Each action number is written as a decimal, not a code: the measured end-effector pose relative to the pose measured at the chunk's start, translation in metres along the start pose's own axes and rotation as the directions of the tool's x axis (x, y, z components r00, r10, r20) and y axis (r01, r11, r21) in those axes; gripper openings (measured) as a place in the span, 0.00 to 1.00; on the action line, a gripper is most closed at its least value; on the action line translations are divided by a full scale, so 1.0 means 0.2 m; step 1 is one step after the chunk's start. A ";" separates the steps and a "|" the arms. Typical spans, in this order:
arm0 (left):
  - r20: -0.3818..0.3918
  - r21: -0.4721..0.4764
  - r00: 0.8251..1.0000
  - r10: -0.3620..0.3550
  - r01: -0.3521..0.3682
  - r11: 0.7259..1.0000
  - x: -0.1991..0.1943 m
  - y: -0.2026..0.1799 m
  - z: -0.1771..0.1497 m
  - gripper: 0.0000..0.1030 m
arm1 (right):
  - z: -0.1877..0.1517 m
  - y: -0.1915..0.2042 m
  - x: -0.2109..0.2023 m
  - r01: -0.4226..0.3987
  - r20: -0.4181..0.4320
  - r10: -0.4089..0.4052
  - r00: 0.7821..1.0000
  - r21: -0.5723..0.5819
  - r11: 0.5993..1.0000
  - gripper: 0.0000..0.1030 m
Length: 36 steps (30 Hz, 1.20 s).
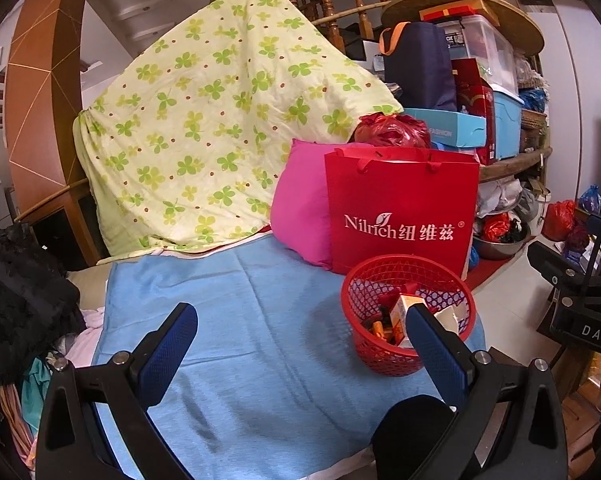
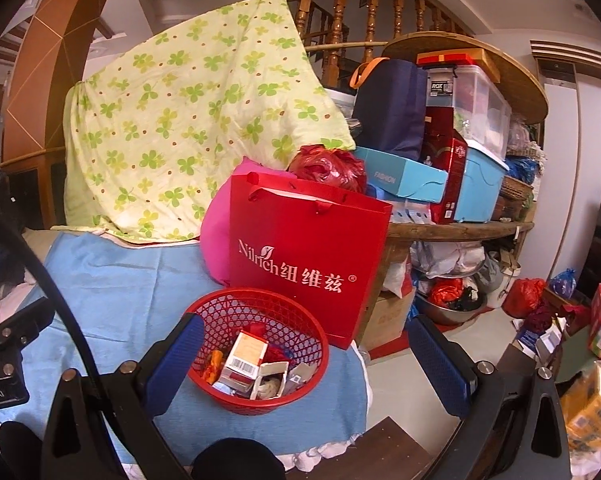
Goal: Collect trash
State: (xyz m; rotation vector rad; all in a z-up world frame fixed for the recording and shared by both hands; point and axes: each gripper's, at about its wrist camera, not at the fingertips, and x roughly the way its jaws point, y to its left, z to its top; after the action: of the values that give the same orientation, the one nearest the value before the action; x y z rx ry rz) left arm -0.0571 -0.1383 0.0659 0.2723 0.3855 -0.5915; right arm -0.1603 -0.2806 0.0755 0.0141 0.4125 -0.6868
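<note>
My left claw [image 1: 300, 340] is spread wide and holds nothing; it hangs over the blue cloth [image 1: 240, 320]. The red basket [image 1: 408, 312] of trash stands on that cloth ahead and to the right, just behind my right-hand finger [image 1: 436, 344], which covers part of its near rim. My right claw [image 2: 304, 360] is also wide and empty. From its camera the basket [image 2: 256, 344] sits between the two fingers, closer to the left one [image 2: 176, 360], whose tip overlaps the rim. Inside lie a small carton [image 2: 244, 356], torn packaging and wrappers. A red paper bag [image 2: 304, 256] stands just behind the basket, with a pink pillow [image 2: 216, 232] behind that.
</note>
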 end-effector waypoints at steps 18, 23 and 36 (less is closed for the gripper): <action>-0.002 0.043 0.999 -0.038 0.039 0.998 -0.03 -0.12 0.01 1.00 | -0.01 -0.10 -0.03 0.013 0.007 -0.013 1.000 0.026 1.000 1.00; -0.013 0.037 0.999 -0.034 0.035 0.999 -0.02 -0.11 0.01 1.00 | -0.02 -0.09 -0.02 -0.001 -0.005 0.001 1.000 0.026 1.000 1.00; -0.023 0.028 0.999 -0.030 0.030 0.999 -0.01 -0.10 -0.01 1.00 | -0.04 -0.05 0.01 -0.036 -0.033 0.037 0.999 0.033 0.999 1.00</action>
State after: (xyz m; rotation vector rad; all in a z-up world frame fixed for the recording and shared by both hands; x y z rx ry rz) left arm -0.0707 -0.1534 0.0621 0.3009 0.4043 -0.6240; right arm -0.1691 -0.2886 0.0682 0.0634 0.4324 -0.6581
